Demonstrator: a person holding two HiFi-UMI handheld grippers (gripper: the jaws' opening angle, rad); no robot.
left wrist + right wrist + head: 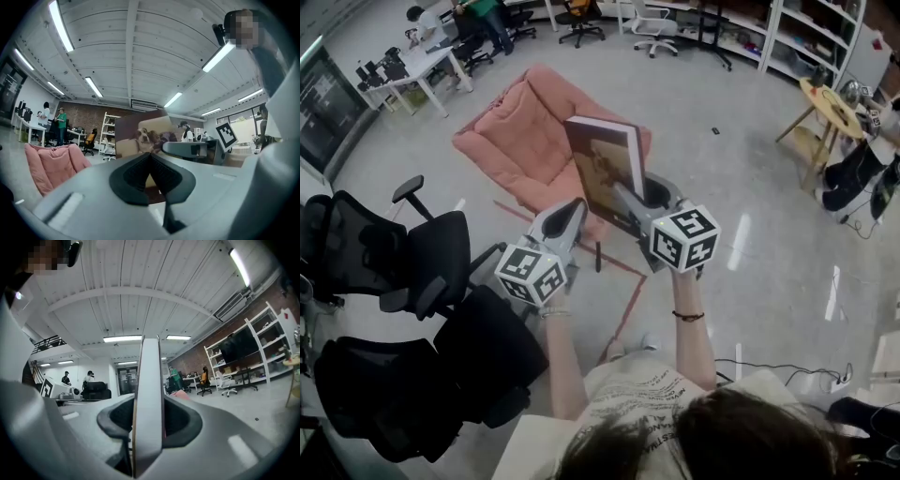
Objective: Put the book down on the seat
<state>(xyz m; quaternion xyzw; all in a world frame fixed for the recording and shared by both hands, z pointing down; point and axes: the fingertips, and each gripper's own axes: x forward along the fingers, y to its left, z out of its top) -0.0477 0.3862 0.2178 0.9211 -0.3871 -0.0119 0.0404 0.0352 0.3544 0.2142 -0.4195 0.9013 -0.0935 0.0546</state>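
Note:
A hardcover book (605,169) with a dog picture on its cover stands upright in the air in front of me. My right gripper (639,199) is shut on its lower edge. The right gripper view shows the book (149,371) edge-on, with the pads (180,416) pressed against both sides. My left gripper (577,208) hangs just left of the book, shut with nothing in it; its pads (136,171) meet in the left gripper view. The pink cushioned seat (525,141) lies on the floor beyond the book, and appears again as the pink seat (51,164).
Two black office chairs (384,253) (422,375) stand close at my left. A round wooden table (830,103) is at the far right. Desks with people (427,52) and rolling chairs line the back. Red tape lines (623,314) cross the floor by my feet.

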